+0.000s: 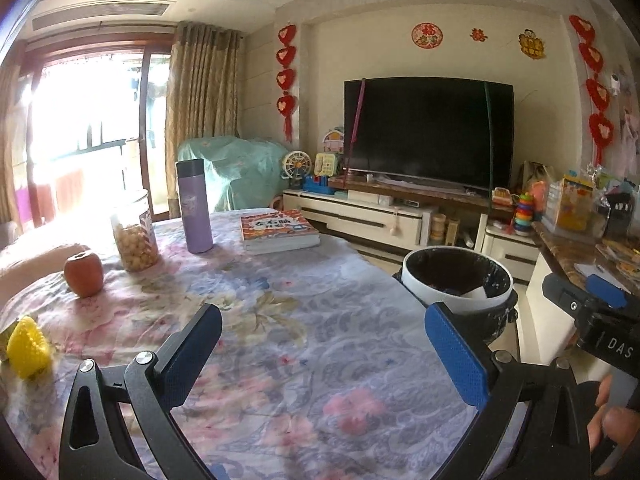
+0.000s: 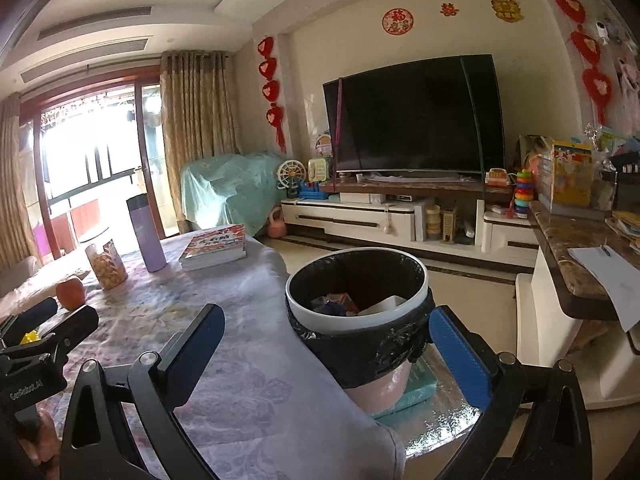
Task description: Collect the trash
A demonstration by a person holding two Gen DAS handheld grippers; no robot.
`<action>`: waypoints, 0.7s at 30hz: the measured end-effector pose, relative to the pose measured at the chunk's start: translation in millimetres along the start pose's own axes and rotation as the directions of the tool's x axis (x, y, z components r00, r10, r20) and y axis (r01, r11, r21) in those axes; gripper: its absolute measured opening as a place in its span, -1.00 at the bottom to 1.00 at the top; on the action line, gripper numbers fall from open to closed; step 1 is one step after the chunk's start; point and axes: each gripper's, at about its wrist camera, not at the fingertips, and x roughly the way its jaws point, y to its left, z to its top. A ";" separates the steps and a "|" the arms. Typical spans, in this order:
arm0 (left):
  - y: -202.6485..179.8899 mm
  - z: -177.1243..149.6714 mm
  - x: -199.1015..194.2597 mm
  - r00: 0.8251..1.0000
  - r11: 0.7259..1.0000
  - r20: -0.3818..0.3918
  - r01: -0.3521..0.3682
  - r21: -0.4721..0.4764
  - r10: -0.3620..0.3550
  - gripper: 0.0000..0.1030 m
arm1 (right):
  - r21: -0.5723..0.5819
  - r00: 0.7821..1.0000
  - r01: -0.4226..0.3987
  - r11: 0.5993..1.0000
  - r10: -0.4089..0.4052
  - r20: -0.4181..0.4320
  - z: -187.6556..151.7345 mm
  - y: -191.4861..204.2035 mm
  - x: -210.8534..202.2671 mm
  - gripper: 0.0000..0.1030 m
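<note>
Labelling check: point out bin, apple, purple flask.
bin (image 2: 362,322), right wrist view, white front rim
apple (image 1: 84,274), left wrist view, middle of its front
purple flask (image 1: 196,212), left wrist view, mid body

we hold the left tongs (image 1: 324,354) with their jaws spread wide, nothing between the blue pads (image 1: 456,354), pointing slightly downward; the right tongs (image 2: 326,354) stand equally wide and empty, tilted down the same way; in the left view the right tongs show at the right edge, with our fingers (image 1: 612,420) curled on the handle; in the right view the left tongs sit at the left edge.
</note>
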 end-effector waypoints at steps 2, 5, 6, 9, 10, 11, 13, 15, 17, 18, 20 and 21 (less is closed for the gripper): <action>-0.1 0.4 -0.7 1.000 1.000 0.004 -0.001 0.002 0.001 0.99 | 0.000 1.000 -0.005 1.000 0.005 0.005 0.6 -0.3 -0.8 1.00; 1.9 -0.1 -0.2 1.000 1.000 0.011 -0.001 0.004 0.001 0.99 | 0.001 1.000 -0.008 1.000 0.008 0.008 0.5 -0.1 -1.9 1.00; 1.6 0.2 -0.5 1.000 1.000 0.012 -0.002 0.005 0.002 0.99 | 0.002 1.000 -0.009 1.000 0.009 0.009 0.2 -0.4 -2.4 1.00; 5.0 -2.1 -0.7 1.000 1.000 0.019 0.002 0.004 -0.003 0.99 | 0.001 1.000 -0.015 1.000 0.015 0.021 1.0 1.6 -5.1 1.00; 5.4 -2.2 -0.7 1.000 1.000 0.020 0.001 0.004 -0.002 0.99 | -0.001 1.000 -0.018 1.000 0.018 0.024 1.4 2.2 -5.9 1.00; 6.1 -2.6 -0.1 1.000 1.000 0.019 0.003 0.004 -0.003 0.99 | -0.004 0.999 -0.019 1.000 0.019 0.027 1.5 3.1 -6.9 1.00; 6.6 -2.9 0.3 1.000 1.000 0.019 0.004 0.005 -0.004 0.99 | -0.008 0.999 -0.018 1.000 0.019 0.033 1.4 4.5 -8.0 1.00; 6.9 -3.2 0.1 1.000 1.000 0.022 0.005 0.007 -0.005 0.99 | -0.007 0.999 -0.023 1.000 0.023 0.034 1.2 5.0 -8.3 1.00; 6.3 -4.5 -1.0 1.000 1.000 0.028 -0.001 0.014 0.000 0.98 | -0.006 0.999 -0.025 1.000 0.025 0.034 0.8 5.6 -8.3 1.00; 6.0 -4.7 -1.1 1.000 1.000 0.031 -0.002 0.017 0.001 0.98 | -0.007 0.999 -0.025 1.000 0.025 0.035 0.8 6.0 -8.5 1.00; 5.7 -6.0 -1.7 0.999 1.000 0.033 -0.003 0.019 0.002 0.98 | -0.007 0.999 -0.027 1.000 0.027 0.034 0.5 5.8 -8.5 1.00; 6.1 -5.8 -1.5 0.999 1.000 0.033 -0.001 0.017 0.001 0.98 | -0.006 0.999 -0.026 1.000 0.026 0.034 0.5 6.0 -8.6 1.00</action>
